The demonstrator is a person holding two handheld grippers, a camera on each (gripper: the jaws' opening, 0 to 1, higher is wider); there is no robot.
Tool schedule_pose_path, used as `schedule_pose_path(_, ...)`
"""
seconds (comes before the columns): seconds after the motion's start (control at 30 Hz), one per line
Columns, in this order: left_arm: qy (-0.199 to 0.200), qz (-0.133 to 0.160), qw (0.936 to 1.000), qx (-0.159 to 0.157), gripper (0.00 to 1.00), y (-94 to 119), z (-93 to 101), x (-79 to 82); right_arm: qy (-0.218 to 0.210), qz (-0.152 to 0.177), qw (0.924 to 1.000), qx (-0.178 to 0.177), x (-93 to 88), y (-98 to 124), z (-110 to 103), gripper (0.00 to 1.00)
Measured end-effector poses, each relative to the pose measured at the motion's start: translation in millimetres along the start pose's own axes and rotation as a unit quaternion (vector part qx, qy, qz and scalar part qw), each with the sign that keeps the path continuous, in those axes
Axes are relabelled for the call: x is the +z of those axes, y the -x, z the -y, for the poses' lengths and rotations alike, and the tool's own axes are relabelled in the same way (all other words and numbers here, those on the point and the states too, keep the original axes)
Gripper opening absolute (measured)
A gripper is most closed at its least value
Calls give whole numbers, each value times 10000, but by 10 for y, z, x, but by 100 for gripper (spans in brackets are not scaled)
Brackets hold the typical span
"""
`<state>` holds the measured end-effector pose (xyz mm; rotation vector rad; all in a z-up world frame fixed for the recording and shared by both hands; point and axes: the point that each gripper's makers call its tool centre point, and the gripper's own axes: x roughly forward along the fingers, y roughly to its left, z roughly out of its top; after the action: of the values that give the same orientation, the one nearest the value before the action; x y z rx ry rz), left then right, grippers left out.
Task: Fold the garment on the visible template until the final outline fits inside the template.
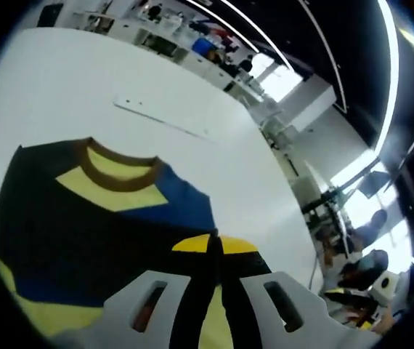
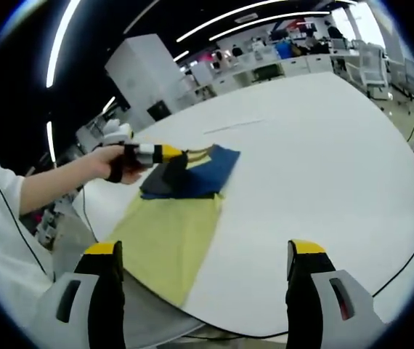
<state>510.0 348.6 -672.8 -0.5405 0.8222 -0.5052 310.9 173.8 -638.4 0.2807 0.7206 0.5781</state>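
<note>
A soft yellow, black and blue knit garment [image 2: 174, 218] lies flat near the round white table's [image 2: 323, 167] edge. The left gripper [image 1: 214, 243] pinches its fabric; the right gripper [image 2: 205, 251] hovers, jaws apart.

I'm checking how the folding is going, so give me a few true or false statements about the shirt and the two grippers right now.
1. The left gripper is shut on the shirt. True: in the left gripper view its jaws are pinched together on dark cloth.
2. The right gripper is shut on a sleeve. False: its jaws stand wide apart with nothing between them.
3. The shirt lies on a white table. True.
4. The shirt is plain red. False: it is yellow, dark and blue, with a brown collar.
5. The shirt lies at the table's far side from the right gripper. False: it lies at the near edge.
</note>
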Motion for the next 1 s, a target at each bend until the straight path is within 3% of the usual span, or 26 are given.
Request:
schedule_pose_path(0.6,173,-199,9996,135,0,-411,-4,-252,-193,19,9998,28,-33,6,146,93)
schedule_pose_path(1.0,167,-343,9989,268,0,-583,-114,-386,-305,6,9995,8,-85,3,241,93)
